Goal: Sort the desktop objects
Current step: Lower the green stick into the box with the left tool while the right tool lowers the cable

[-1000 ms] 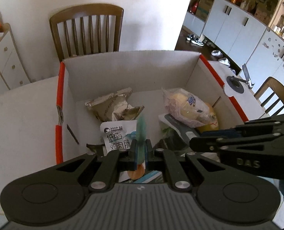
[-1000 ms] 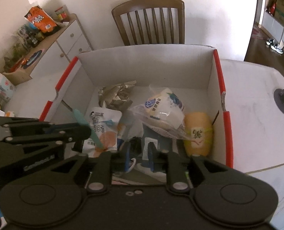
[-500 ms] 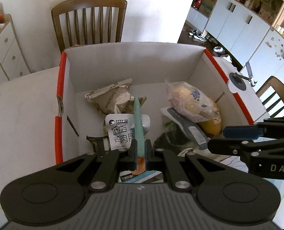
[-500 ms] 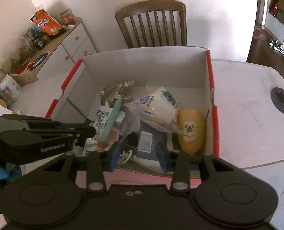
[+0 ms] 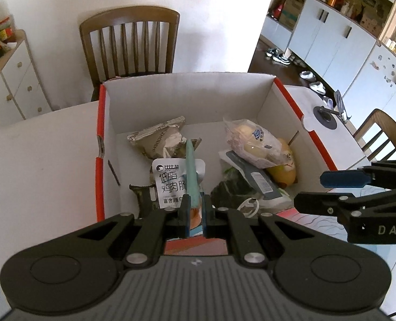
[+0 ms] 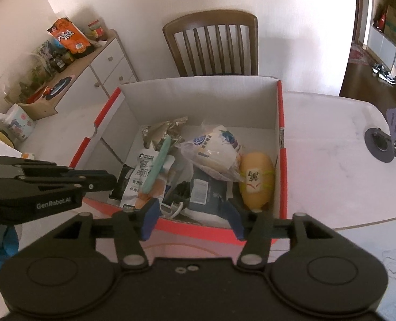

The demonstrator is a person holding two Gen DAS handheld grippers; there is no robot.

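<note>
A white cardboard box (image 5: 187,99) (image 6: 198,101) with red edges holds several snack packets. A teal stick (image 5: 191,168) (image 6: 157,163) lies inside it on a white pouch (image 5: 168,184) (image 6: 141,171), beside a bag of buns (image 6: 214,147) and a yellow packet (image 6: 256,179). My left gripper (image 5: 195,206) (image 6: 115,179) hangs shut over the box's near left corner. In the right wrist view its tips stand apart from the stick. My right gripper (image 6: 192,219) (image 5: 308,191) hovers over the near wall, its jaws opening with nothing between them.
A wooden chair (image 6: 211,42) stands behind the box. A white cabinet (image 6: 96,72) with clutter on top is at the far left. A dark round stand (image 6: 379,144) sits on the white table (image 6: 331,176) to the right.
The teal stick stood up between my left fingers a second ago; now it lies in the box. Both grippers have drawn back and up. The right jaws have widened.
</note>
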